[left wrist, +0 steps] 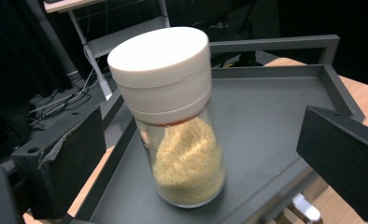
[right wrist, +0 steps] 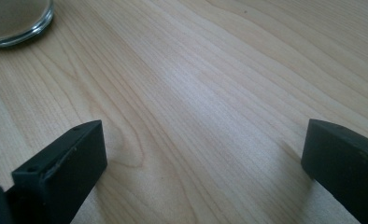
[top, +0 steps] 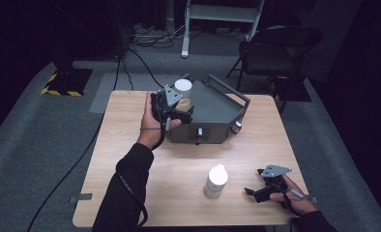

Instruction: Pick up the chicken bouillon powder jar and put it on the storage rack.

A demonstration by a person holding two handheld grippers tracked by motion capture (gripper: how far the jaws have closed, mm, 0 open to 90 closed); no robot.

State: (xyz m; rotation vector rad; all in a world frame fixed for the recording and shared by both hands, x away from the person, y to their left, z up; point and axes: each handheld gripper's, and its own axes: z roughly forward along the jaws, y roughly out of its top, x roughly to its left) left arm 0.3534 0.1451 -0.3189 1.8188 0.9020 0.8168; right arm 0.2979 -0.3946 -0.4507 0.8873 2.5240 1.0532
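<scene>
While the left gripper (left wrist: 191,154) stands wide open around a glass spice jar (left wrist: 182,140) on the grey tray (left wrist: 266,121), its smooth, breakable wall invites a mid-body grip; the right gripper (right wrist: 201,163) gapes empty over the bench (right wrist: 219,70).

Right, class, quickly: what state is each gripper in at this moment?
Left gripper: open, jaws either side of the spice jar standing in the grey tray, not clamped.
Right gripper: open, holding nothing, over the table.
</scene>
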